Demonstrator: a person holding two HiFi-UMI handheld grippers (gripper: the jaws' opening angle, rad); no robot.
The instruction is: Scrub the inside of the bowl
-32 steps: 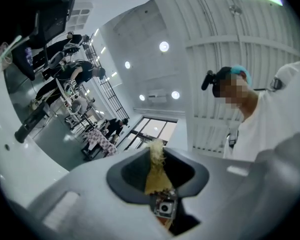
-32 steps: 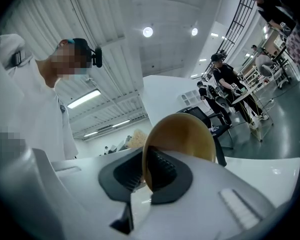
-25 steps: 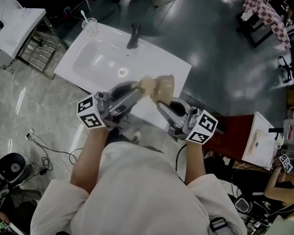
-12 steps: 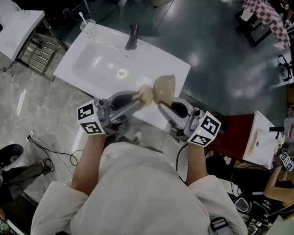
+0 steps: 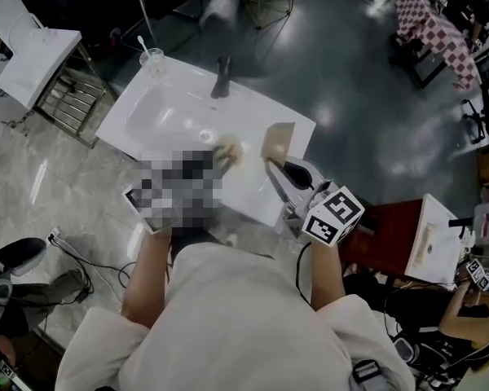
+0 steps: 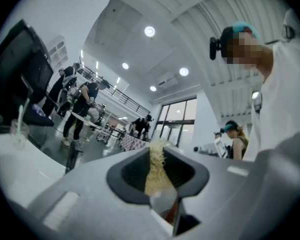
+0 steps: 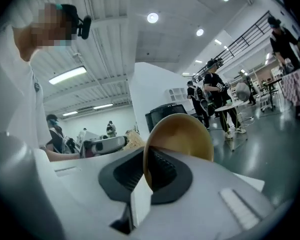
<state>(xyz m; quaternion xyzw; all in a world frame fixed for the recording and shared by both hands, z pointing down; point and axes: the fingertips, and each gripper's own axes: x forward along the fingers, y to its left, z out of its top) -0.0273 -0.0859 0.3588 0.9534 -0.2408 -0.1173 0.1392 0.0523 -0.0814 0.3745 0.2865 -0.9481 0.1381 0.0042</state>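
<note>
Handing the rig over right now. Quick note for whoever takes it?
Left tool: shut on the fibrous scrub pad.
Right tool: shut on the rim of the tan bowl, held on edge above the white sink.
In the head view the pad sits just left of the bowl; contact can't be confirmed.
Done: both items in grip, side by side over the sink. How clean the bowl is can't be judged.
Left: work the pad around the bowl's inside.

The tan bowl (image 5: 279, 142) was held on edge over the sink's (image 5: 159, 104) near right corner. A pale, fibrous scrubber (image 5: 228, 151) hung just left of it.
</note>
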